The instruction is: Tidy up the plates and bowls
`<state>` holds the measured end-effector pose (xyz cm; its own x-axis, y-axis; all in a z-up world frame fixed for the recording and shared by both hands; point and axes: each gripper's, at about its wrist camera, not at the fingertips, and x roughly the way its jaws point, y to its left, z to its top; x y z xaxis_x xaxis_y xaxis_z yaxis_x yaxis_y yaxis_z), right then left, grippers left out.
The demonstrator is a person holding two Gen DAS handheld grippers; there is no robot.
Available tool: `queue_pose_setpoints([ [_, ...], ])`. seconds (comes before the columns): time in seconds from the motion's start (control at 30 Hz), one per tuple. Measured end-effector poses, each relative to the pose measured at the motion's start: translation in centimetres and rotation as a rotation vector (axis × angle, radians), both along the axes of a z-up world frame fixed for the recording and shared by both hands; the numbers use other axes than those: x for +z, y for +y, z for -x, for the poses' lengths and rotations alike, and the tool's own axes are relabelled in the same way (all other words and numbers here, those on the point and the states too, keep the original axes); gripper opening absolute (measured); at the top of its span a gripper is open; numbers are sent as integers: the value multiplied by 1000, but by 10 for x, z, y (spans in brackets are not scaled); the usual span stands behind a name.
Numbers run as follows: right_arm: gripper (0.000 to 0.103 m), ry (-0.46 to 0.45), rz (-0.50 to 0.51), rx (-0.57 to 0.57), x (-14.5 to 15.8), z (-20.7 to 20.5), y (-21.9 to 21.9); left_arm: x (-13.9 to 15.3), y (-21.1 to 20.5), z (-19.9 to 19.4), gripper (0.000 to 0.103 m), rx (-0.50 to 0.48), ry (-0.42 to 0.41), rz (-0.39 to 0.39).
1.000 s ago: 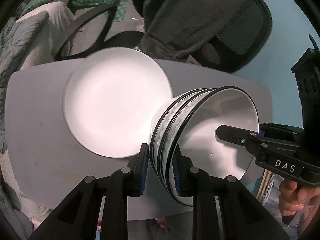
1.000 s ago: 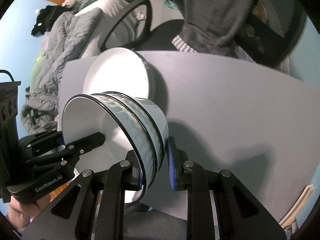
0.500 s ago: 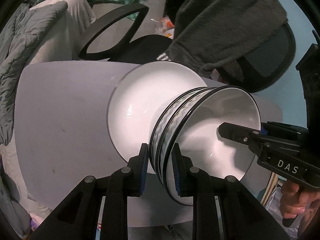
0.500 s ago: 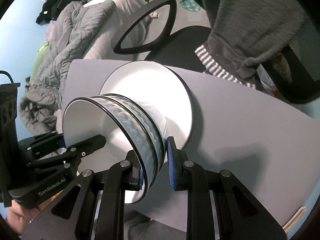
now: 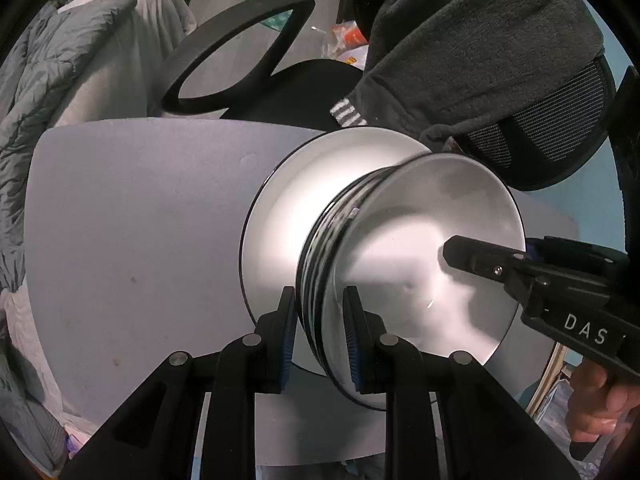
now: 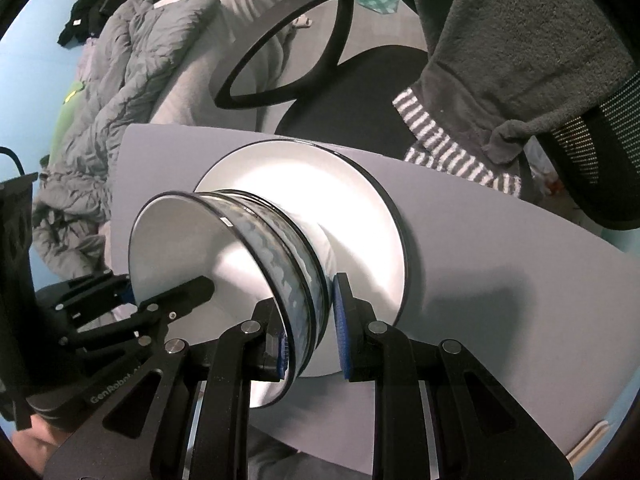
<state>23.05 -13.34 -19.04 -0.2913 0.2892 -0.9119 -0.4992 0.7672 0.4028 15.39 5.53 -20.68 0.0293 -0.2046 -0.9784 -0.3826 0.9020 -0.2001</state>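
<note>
A stack of nested white bowls (image 5: 412,264) with black rims and a wavy band is held between both grippers over a white plate (image 5: 288,216) on the grey table (image 5: 132,220). My left gripper (image 5: 320,332) is shut on the near rim of the bowl stack. My right gripper (image 6: 310,324) is shut on the opposite rim of the bowl stack (image 6: 240,252). The plate also shows in the right wrist view (image 6: 320,184), behind the bowls. The stack's base is at the plate's centre; contact cannot be told.
A black office chair (image 5: 280,52) with a grey garment (image 5: 472,40) draped over it stands just past the table's far edge. Grey bedding (image 6: 120,92) lies to the left. The table (image 6: 500,280) extends right of the plate.
Both grippers have carried the bowl stack over the plate; in the views the plate has slid from left of the stack to directly behind it. Both grips are unchanged.
</note>
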Motion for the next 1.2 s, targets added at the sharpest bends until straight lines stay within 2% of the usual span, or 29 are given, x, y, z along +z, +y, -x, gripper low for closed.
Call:
queue_pose_setpoints([
  [0.2, 22, -26, 24, 5, -1, 5, 1, -1, -8, -2, 23, -34, -8, -46],
  [0.27, 27, -33, 21, 3, 0, 7, 1, 0, -10, -1, 25, -43, -18, -52],
  [0.3, 28, -39, 21, -2, 1, 8, 1, 2, -10, -1, 29, -43, -23, -57],
  [0.43, 52, -127, 65, 11, 10, 10, 0, 13, -8, 2, 50, -21, -61, -111],
  [0.47, 52, -144, 70, 11, 13, 10, -1, 17, -7, 2, 53, -13, -72, -131],
  [0.53, 52, -163, 75, 8, 19, 10, -4, 25, -5, 3, 53, 2, -84, -150],
  [0.63, 54, -214, 74, -8, 35, 9, -11, 41, -5, 6, 54, 21, -116, -153],
  [0.73, 61, -275, 61, -23, 56, 10, -17, 64, -7, 10, 58, 33, -171, -169],
  [0.8, 62, -318, 49, -30, 72, 12, -19, 81, -9, 15, 67, 30, -209, -180],
  [0.97, 62, -415, 35, -32, 108, 20, -23, 114, -19, 23, 67, -5, -280, -217],
  [1.07, 63, -472, 21, -26, 131, 27, -23, 134, -19, 31, 68, 8, -324, -208],
  [1.2, 64, -501, -14, -50, 154, 32, -25, 159, -19, 45, 75, 28, -389, -224],
])
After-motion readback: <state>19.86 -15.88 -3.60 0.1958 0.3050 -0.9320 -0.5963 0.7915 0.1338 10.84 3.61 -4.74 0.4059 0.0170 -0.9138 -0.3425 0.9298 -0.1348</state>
